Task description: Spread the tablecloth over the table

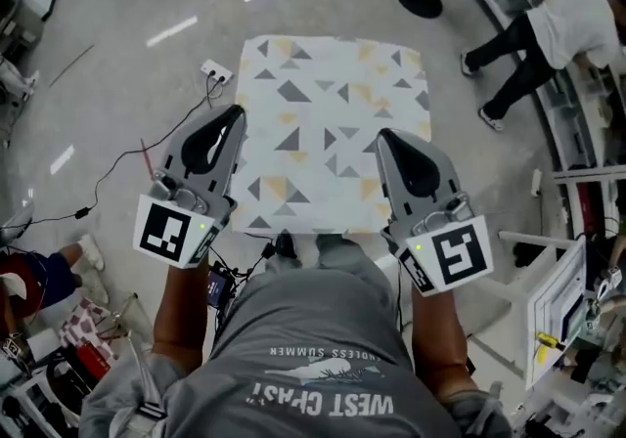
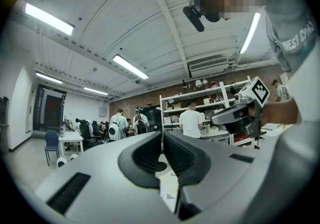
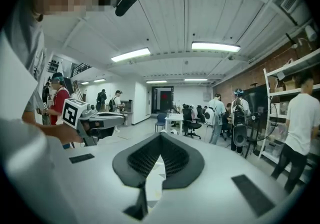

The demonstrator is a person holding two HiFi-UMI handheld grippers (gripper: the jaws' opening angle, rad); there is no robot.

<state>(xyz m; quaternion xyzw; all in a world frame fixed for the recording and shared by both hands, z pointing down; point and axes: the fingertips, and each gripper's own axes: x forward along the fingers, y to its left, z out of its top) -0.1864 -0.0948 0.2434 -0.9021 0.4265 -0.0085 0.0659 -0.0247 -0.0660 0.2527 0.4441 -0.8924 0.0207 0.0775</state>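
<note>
The left gripper (image 1: 237, 113) and right gripper (image 1: 382, 137) each pinch the white fabric tablecloth with grey and yellow triangles (image 1: 333, 94), held up opened out, so settling and smoothing it over the table likely remains.

Tablecloth (image 1: 333, 123): thin matt cloth. Floor (image 1: 117, 74): smooth, glossy, reflecting. Right gripper (image 3: 160, 138) shell smooth grey plastic; pads (image 3: 145, 158) ribbed black, matt.

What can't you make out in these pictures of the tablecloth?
Table: head view, nowhere visible; the white tablecloth with grey and yellow triangles covers whatever is below it.
Grip spots: head view, hidden under the left gripper and right gripper.
Tablecloth's spread: both gripper views, the jaws block all but a sliver.
</note>
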